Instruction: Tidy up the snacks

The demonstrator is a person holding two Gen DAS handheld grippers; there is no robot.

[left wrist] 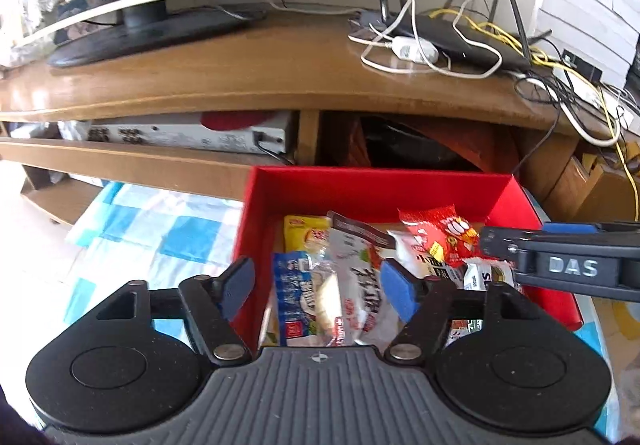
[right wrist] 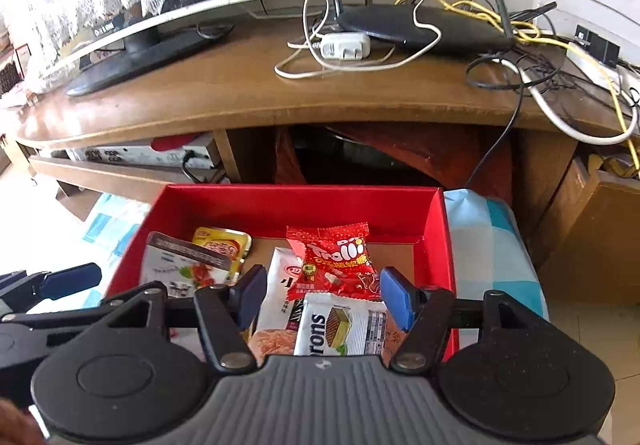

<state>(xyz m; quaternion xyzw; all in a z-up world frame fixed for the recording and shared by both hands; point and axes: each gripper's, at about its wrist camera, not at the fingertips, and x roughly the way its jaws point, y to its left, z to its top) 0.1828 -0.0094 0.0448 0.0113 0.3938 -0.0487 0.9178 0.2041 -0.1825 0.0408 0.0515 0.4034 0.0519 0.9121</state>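
Observation:
A red box (left wrist: pixel 372 185) (right wrist: pixel 296 205) holds several snack packets. In the left wrist view I see a blue packet (left wrist: pixel 294 297), a white packet (left wrist: pixel 356 285), a yellow packet (left wrist: pixel 302 231) and a red Trolli packet (left wrist: pixel 444 235). My left gripper (left wrist: pixel 320 289) is open and empty above the box's near left corner. In the right wrist view the red Trolli packet (right wrist: pixel 338 265) lies on a white wafer packet (right wrist: pixel 340 329) and a white noodle packet (right wrist: pixel 280 305). My right gripper (right wrist: pixel 324 295) is open and empty above them.
The box rests on a blue checked cloth (left wrist: pixel 160 233) (right wrist: pixel 492 245) in front of a wooden TV stand (left wrist: pixel 240 73). A monitor (left wrist: pixel 132 25), a router (right wrist: pixel 420 25) and tangled cables (right wrist: pixel 540 77) sit on it. A silver device (left wrist: pixel 180 135) sits on the shelf below.

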